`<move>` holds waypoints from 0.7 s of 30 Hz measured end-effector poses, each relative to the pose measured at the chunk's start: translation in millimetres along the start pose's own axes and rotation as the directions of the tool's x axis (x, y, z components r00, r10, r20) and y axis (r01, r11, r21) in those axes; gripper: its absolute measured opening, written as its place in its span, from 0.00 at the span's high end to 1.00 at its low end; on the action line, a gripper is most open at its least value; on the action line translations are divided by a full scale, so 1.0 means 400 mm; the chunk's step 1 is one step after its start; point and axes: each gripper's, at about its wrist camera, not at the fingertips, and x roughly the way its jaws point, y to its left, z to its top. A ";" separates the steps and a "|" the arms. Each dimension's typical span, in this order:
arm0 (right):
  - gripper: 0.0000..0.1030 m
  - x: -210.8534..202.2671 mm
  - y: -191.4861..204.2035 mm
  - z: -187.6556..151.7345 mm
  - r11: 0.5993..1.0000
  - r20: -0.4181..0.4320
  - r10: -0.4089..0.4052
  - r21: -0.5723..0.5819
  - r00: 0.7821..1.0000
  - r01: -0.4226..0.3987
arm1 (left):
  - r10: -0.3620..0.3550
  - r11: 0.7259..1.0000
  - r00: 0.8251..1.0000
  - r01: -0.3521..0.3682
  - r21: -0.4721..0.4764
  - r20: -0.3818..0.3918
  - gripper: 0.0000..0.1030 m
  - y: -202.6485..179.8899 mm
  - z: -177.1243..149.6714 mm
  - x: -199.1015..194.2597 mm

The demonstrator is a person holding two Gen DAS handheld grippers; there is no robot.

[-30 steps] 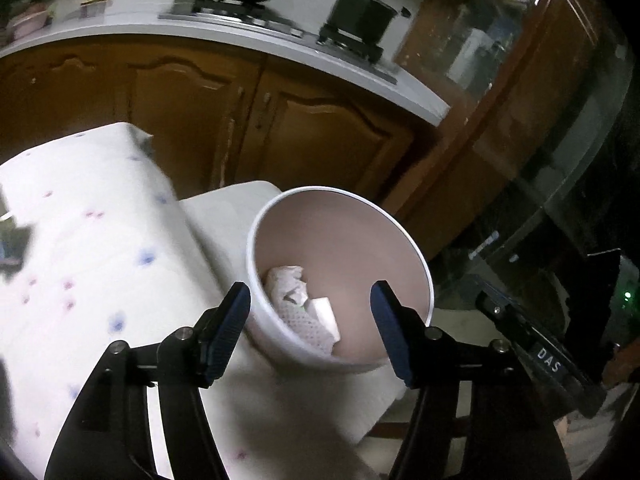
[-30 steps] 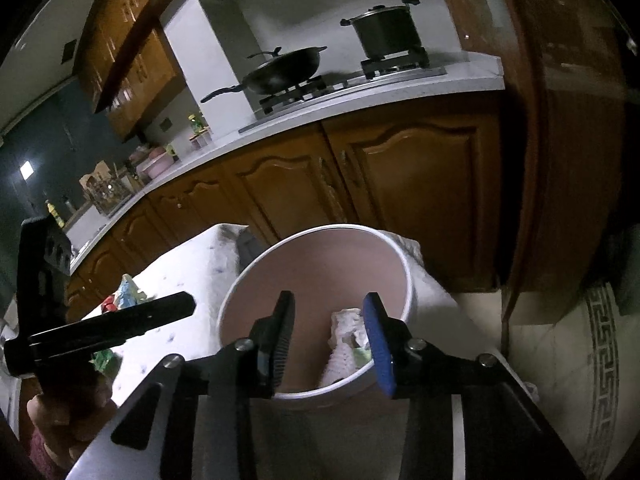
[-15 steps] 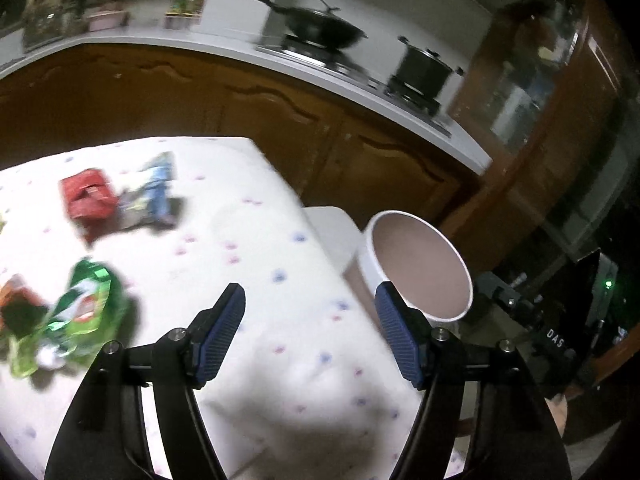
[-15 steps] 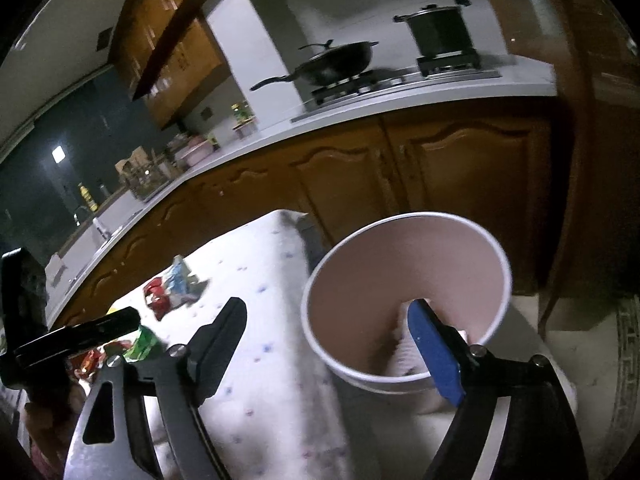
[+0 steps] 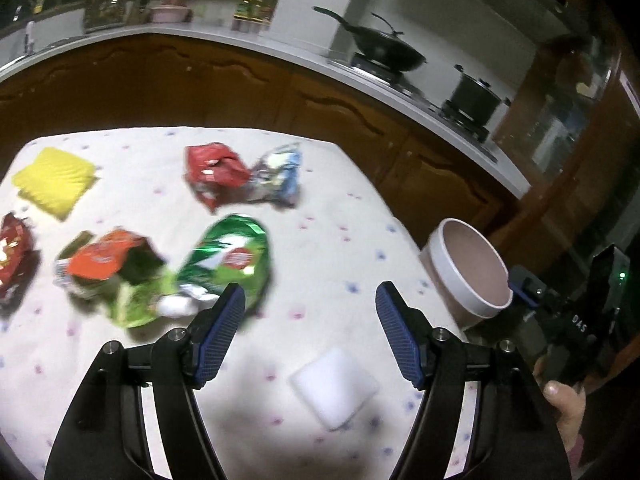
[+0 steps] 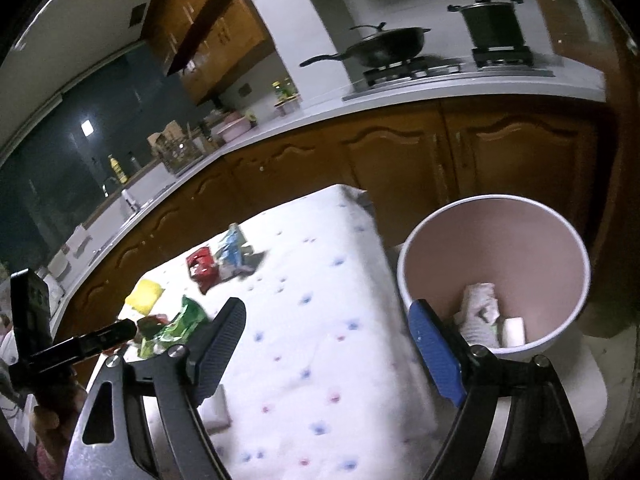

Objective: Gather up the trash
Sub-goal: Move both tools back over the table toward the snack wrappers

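A white bin (image 6: 496, 276) with a pink inside stands off the table's right end and holds crumpled white trash (image 6: 480, 312); it also shows in the left wrist view (image 5: 468, 268). On the dotted tablecloth (image 5: 328, 240) lie a green wrapper (image 5: 228, 260), an orange wrapper (image 5: 108, 260), a red wrapper (image 5: 214, 176), a blue-white wrapper (image 5: 280, 172), a yellow sponge (image 5: 54, 180) and a white block (image 5: 334, 386). My left gripper (image 5: 310, 332) is open and empty above the cloth, right of the green wrapper. My right gripper (image 6: 328, 352) is open and empty, over the table edge beside the bin.
A wooden kitchen counter (image 5: 280, 80) with a wok (image 5: 384, 52) and a pot (image 5: 472, 96) on the stove runs behind the table. A dark red wrapper (image 5: 12, 256) lies at the left edge. The left gripper's body (image 6: 60, 348) shows in the right wrist view.
My left gripper has swung left from over the bin to over the table and its wrappers. My right gripper opened wide and drew back from the bin.
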 end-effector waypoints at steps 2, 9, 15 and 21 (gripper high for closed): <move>0.17 0.010 0.021 -0.003 1.000 -0.007 0.008 -0.012 1.000 -0.008 | 0.011 1.000 1.000 -0.011 -0.015 0.010 0.33 0.030 -0.003 -0.019; 0.17 0.047 0.092 -0.011 0.998 -0.030 0.047 -0.036 0.998 -0.048 | 0.077 0.996 0.996 -0.075 -0.048 0.034 0.33 0.120 -0.003 -0.066; 0.17 0.087 0.160 -0.012 0.994 -0.051 0.082 -0.075 0.995 -0.086 | 0.133 0.989 0.991 -0.131 -0.061 0.032 0.33 0.191 -0.001 -0.082; 0.17 0.132 0.208 -0.011 0.989 -0.078 0.109 -0.091 0.991 -0.116 | 0.190 0.981 0.982 -0.189 -0.053 0.011 0.33 0.239 0.007 -0.077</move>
